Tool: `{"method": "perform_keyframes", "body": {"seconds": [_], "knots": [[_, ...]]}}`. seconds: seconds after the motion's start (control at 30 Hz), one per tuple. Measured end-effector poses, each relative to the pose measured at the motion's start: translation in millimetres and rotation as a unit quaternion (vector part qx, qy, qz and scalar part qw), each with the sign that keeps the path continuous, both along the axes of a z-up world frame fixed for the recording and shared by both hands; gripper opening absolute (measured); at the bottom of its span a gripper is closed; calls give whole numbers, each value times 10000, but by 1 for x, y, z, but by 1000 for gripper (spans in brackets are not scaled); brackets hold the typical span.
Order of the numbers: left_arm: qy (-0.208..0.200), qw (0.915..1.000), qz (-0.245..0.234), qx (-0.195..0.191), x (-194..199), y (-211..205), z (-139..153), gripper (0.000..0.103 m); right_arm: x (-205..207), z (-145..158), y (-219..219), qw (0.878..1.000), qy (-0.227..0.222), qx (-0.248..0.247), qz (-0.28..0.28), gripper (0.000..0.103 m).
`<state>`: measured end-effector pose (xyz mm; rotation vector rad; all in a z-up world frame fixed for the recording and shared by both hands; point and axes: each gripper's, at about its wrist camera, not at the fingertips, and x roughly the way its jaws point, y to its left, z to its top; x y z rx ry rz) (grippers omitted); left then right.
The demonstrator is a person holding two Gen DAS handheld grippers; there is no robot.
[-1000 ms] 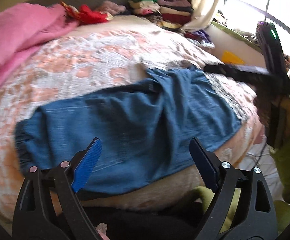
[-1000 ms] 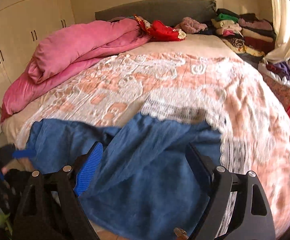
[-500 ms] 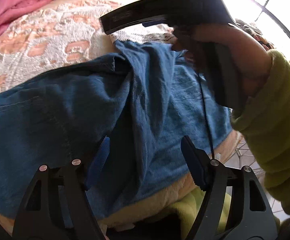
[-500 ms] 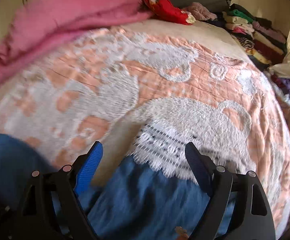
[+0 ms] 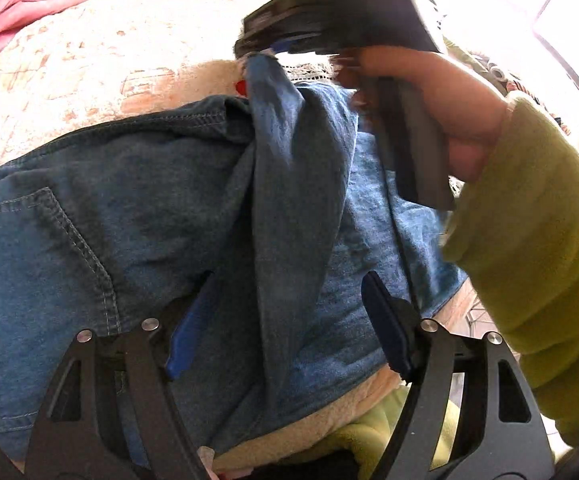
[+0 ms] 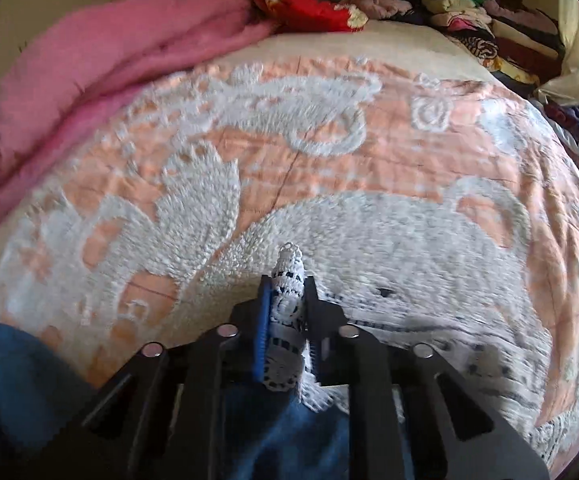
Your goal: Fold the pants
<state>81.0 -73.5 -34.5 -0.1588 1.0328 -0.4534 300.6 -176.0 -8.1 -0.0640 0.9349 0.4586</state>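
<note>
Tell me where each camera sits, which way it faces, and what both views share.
Left wrist: on the open left gripper, low over the jeans, facing the right gripper lifting a denim fold; right hand and green sleeve show.
Right wrist: on the right gripper, shut on lace trim, facing the pink blanket.
Shared: jeans, bedspread.

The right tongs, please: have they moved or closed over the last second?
Yes. The right tongs advanced up the bedspread toward the pink blanket and shut on the pants' lace hem.
</note>
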Motion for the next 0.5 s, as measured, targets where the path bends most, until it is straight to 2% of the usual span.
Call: {"method": "perform_keyframes", "body": {"seconds": [0.2, 0.37, 0.43, 0.5], "knots": [[-55, 10000, 19, 6, -1, 4, 3, 66, -28, 35, -59, 9975, -298, 559, -300, 12], [-223, 9996, 1, 189, -1, 0, 13, 64, -69, 65, -116, 9912, -510, 1072, -591, 12], [-311, 9990, -44, 309, -2, -3, 16, 49, -90, 76, -139, 9883, -605, 1223, -681, 12], [-405, 9979, -164, 470, -3, -8, 19, 18, -110, 83, -157, 9862, -662, 1312, -762, 12]]}}
